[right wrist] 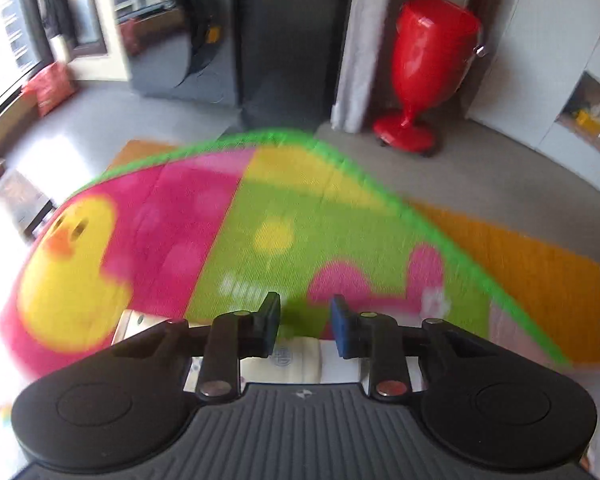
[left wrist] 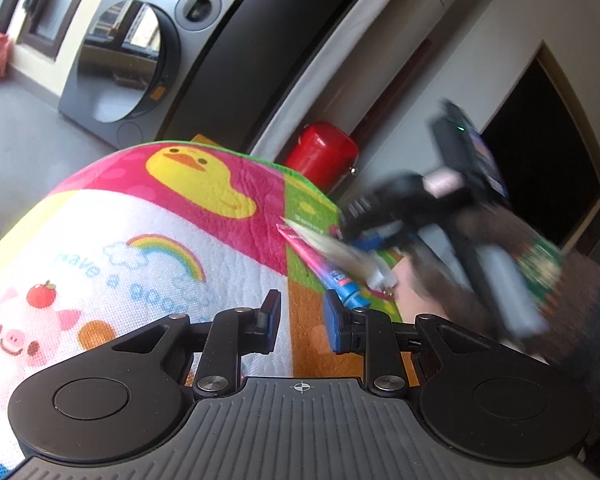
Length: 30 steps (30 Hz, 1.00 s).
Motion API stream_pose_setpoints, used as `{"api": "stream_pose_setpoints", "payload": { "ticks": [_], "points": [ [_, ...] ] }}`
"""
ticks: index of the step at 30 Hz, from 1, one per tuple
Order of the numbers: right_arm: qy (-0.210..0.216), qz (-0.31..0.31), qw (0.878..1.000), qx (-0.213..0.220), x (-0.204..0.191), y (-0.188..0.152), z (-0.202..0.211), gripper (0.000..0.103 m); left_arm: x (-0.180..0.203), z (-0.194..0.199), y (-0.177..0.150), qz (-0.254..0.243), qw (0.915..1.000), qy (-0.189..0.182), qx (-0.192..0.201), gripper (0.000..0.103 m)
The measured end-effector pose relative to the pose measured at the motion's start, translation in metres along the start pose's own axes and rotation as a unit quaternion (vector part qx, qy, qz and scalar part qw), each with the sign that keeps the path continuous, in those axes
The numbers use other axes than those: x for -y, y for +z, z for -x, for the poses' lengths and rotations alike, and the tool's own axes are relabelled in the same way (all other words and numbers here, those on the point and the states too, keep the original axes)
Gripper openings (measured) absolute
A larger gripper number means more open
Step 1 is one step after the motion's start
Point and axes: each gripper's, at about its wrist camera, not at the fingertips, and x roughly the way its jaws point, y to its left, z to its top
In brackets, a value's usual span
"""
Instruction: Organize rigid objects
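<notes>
A pink and blue tube (left wrist: 328, 268) lies on the colourful cartoon play mat (left wrist: 140, 220), with a pale wrapper (left wrist: 340, 246) across it. My left gripper (left wrist: 300, 318) is open and empty, just short of the tube's blue cap. My right gripper (left wrist: 354, 226) shows blurred in the left wrist view, right over the wrapper and tube; I cannot tell whether it holds anything. In the right wrist view my right gripper (right wrist: 305, 326) has its jaws apart above the mat (right wrist: 300, 220), with a pale box-like object (right wrist: 296, 360) below the fingers.
A grey washing machine (left wrist: 140, 52) stands behind the mat at the left. A red goblet-shaped bin (right wrist: 424, 68) stands by the wall past the mat's far edge. An orange mat (right wrist: 520, 268) lies under the play mat at the right. Shelves (right wrist: 592, 112) are at the far right.
</notes>
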Motion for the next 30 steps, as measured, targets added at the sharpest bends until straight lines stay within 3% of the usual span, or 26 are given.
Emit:
{"api": "stream_pose_setpoints", "payload": {
  "ticks": [4,6,8,10,15,18,24,30],
  "points": [
    [0.052,0.072,0.993,-0.074,-0.010,-0.038,0.031,0.027,0.002,0.003,0.001,0.003,1.0000,-0.008,-0.002,0.026],
    [0.064,0.076,0.993,-0.060,-0.007,-0.036,0.053,0.028,0.005,0.003,0.000,-0.003,0.9999,-0.014,-0.004,0.026],
    [0.001,0.081,0.997,-0.012,-0.004,-0.022,0.065,0.038,0.008,0.002,-0.002,-0.009,0.9999,-0.013,-0.005,0.026],
    [-0.061,0.085,0.994,0.009,-0.002,-0.008,0.059,0.048,0.007,0.001,-0.002,-0.010,0.9999,-0.008,-0.007,0.026],
    [-0.116,0.090,0.989,-0.021,0.001,0.007,0.015,0.047,0.000,0.002,-0.001,0.003,1.0000,-0.003,-0.003,0.026],
    [-0.140,0.110,0.984,-0.025,-0.003,0.001,0.005,0.039,-0.002,0.002,0.000,0.006,1.0000,-0.005,-0.003,0.026],
    [-0.108,0.122,0.986,-0.033,-0.009,-0.021,0.016,0.034,-0.004,0.003,-0.001,0.009,0.9998,-0.014,-0.005,0.026],
    [-0.035,0.139,0.989,-0.026,-0.024,-0.087,0.063,0.032,0.000,0.002,-0.002,0.000,0.9998,-0.018,-0.012,0.026]
  ]
}}
